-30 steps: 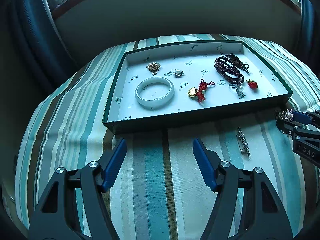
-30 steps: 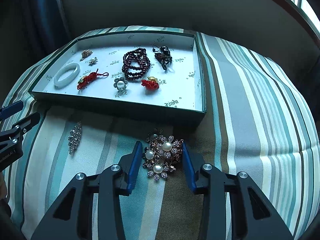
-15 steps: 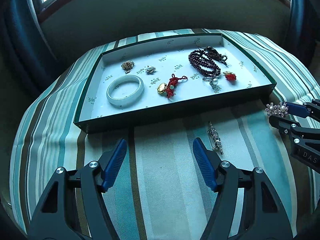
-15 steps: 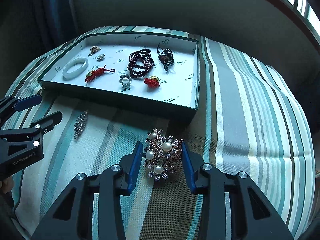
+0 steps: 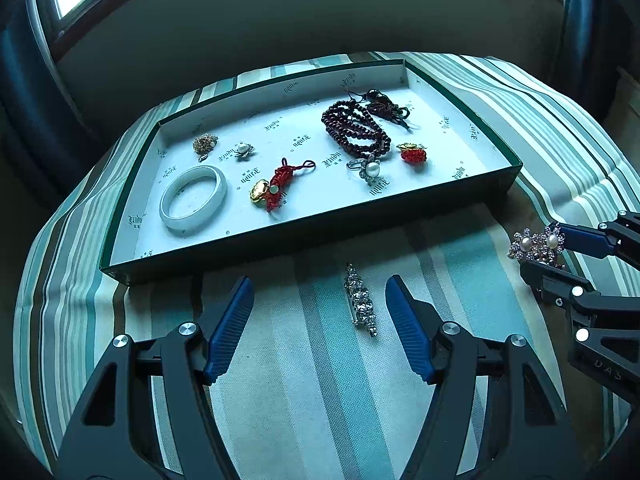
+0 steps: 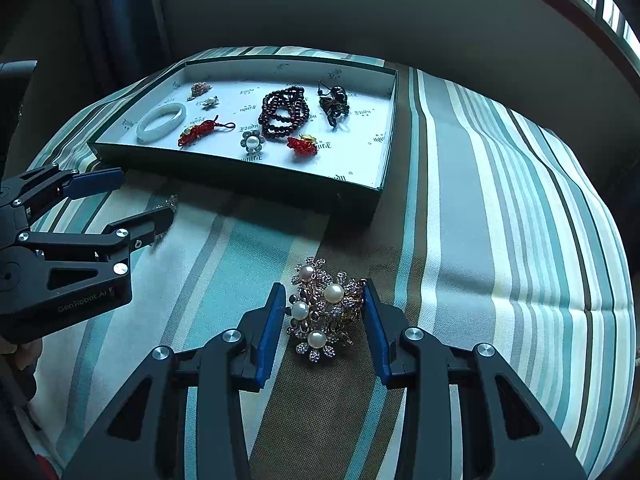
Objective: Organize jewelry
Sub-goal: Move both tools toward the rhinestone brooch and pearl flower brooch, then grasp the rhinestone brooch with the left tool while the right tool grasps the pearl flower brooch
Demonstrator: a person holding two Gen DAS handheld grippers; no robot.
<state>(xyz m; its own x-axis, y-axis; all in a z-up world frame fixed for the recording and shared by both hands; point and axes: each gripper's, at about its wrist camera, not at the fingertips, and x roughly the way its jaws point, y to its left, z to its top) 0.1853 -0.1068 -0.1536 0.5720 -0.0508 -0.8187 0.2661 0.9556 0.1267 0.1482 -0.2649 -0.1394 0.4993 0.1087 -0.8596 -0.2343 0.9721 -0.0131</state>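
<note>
The right gripper (image 6: 325, 316) is clenched on a pearl brooch (image 6: 324, 312); both blue pads press against its sides, and the brooch sits above the striped cloth (image 6: 500, 200), near the tray's right front corner. In the left wrist view the same brooch (image 5: 536, 246) appears at the far right edge, held between the right gripper's fingers.

The left gripper (image 5: 320, 316) is released, jaws standing wide with nothing pressed between them. A silver bar brooch (image 5: 360, 300) lies on the cloth between its two fingers, closer to the right finger, touching neither. It lies just in front of the tray's near wall.

Beyond it stands a shallow green tray (image 5: 516, 172) with a white lining. Contents, left to right: a white bangle (image 5: 193, 201) at the near left; a small gold brooch (image 5: 205, 143) and a small pearl flower (image 5: 244, 149) behind it; a red knot charm with a gold piece (image 5: 276, 188) at the centre; a pearl ring (image 5: 370, 169); a coil of dark red beads (image 5: 356, 132); a small red ornament (image 5: 413, 154); a dark tassel (image 5: 386, 106) at the far right.
</note>
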